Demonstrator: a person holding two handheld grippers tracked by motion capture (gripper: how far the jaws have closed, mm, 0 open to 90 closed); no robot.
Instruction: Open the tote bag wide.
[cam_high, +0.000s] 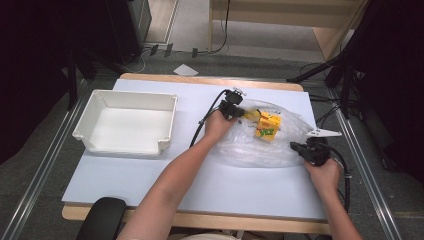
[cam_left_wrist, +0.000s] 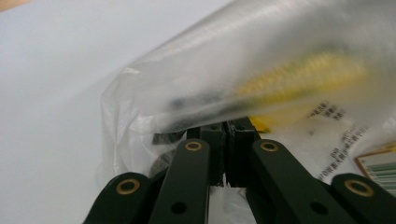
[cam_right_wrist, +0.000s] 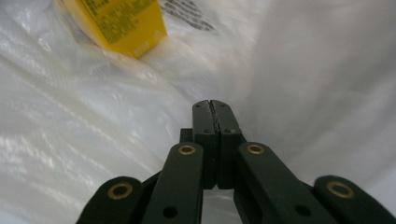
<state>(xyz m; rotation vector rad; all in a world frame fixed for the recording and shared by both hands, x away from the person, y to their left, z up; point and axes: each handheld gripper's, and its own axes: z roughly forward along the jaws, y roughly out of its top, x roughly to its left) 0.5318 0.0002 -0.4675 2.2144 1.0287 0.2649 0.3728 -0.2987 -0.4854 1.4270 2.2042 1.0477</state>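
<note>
two grippers pinch clear bag: left gripper far edge, right gripper near edge.

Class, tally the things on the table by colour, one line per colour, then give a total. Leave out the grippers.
White: 1, the empty bin
Clear: 1, the plastic bag
Yellow: 1, the carton inside the bag
Total: 3

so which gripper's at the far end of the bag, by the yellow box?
The left gripper: it pinches the clear bag at its far edge, beside the yellow box. The right gripper grips the near right edge.
</note>
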